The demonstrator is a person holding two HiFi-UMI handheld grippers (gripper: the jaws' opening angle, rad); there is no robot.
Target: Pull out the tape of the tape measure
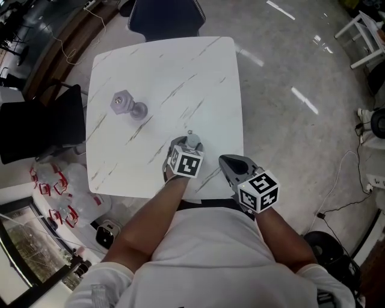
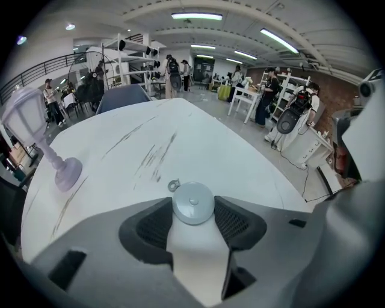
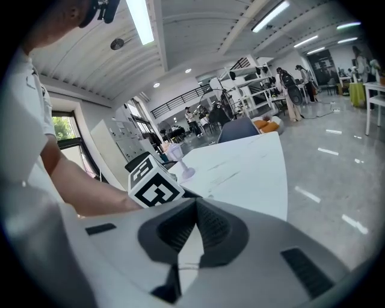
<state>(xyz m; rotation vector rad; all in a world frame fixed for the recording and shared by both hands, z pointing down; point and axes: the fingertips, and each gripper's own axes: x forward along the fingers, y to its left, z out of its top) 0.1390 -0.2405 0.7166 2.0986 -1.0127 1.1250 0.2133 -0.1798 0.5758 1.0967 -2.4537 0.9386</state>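
A small round grey tape measure (image 2: 193,203) lies flat on the white marble table (image 2: 180,132), near its front edge. Its metal pull ring (image 2: 174,185) sticks out on the far left side. My left gripper (image 2: 193,209) holds the case between its two pads, which touch it on both sides. In the head view the left gripper (image 1: 190,143) covers most of the tape measure (image 1: 192,141). My right gripper (image 1: 224,160) hangs just off the table's front right edge, jaws shut on nothing, as the right gripper view also shows (image 3: 196,203).
A pale purple lantern-shaped ornament (image 1: 127,105) lies on the table's left half and shows at the left of the left gripper view (image 2: 36,132). Dark chairs stand at the far side (image 1: 165,15) and to the left (image 1: 42,126). People and shelves fill the room behind.
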